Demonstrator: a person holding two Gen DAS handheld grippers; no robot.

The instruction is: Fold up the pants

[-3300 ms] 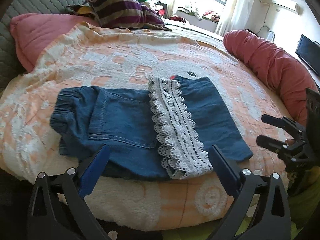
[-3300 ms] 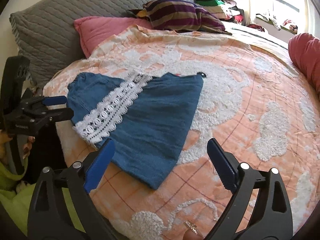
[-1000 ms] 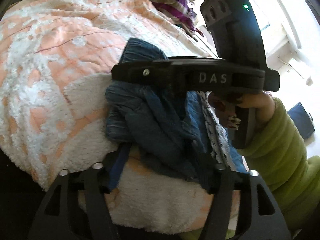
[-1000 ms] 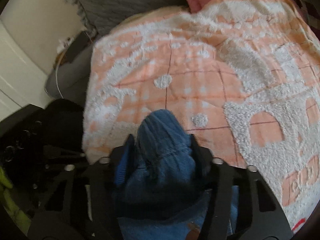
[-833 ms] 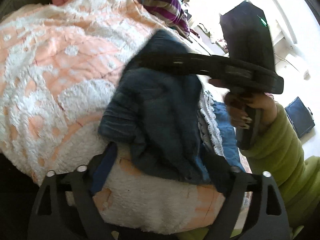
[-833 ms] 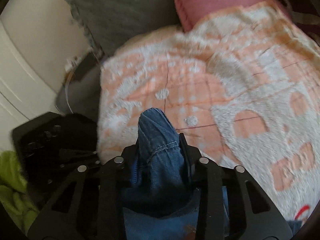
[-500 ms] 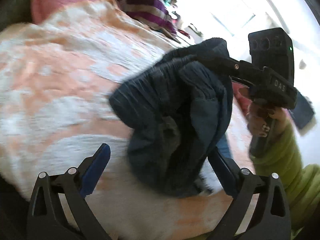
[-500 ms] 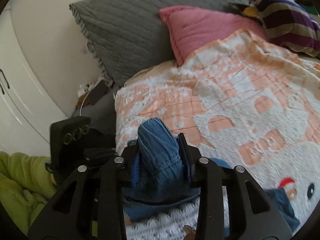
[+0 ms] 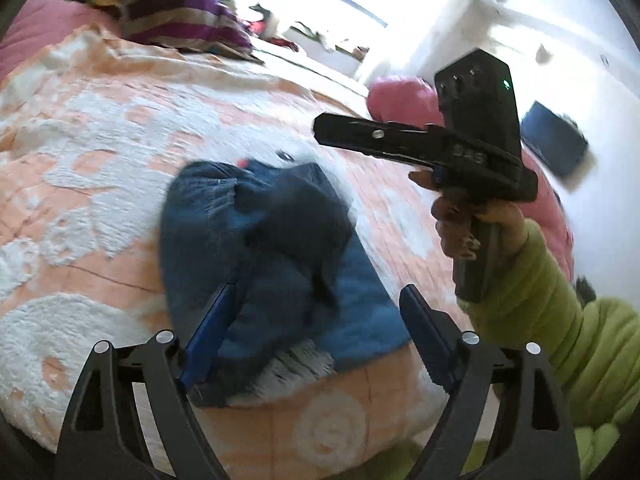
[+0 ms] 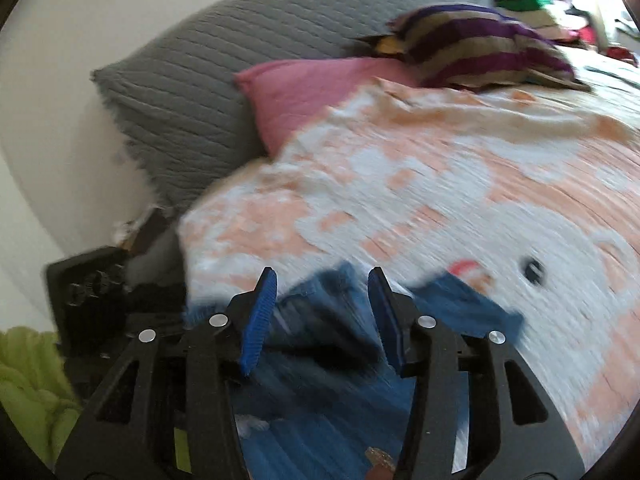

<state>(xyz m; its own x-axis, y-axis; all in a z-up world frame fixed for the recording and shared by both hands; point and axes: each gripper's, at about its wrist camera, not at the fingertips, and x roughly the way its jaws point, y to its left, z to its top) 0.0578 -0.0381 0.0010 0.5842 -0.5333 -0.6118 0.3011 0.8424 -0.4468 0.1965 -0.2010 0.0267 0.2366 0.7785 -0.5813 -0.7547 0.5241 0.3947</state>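
Blue denim pants [image 9: 272, 248] lie bunched and doubled over on the bed, with a strip of white lace hem [image 9: 296, 360] showing under the near edge. My left gripper [image 9: 316, 292] straddles the near end of the fold; its jaws are closing, but the pads stand wide and press on nothing. My right gripper [image 9: 324, 132], held by a hand in a green sleeve, hovers above and to the right of the pants with nothing in it. In the right wrist view the right gripper [image 10: 321, 276] is opening, with the pants [image 10: 464, 308] lying loose below the parted pads.
An orange and white bedspread [image 9: 100, 140] covers the bed. A striped pillow [image 9: 180, 20], a pink pillow [image 10: 320, 84] and a grey quilted headboard cushion [image 10: 220, 60] sit at the head. A pink bolster [image 9: 400, 96] lies at the far right. The bed's edge is just under my left gripper.
The waistband end, gripped by the right gripper, was lifted and carried over onto the rest of the pants. Both grippers have let go; the right one has risen clear.
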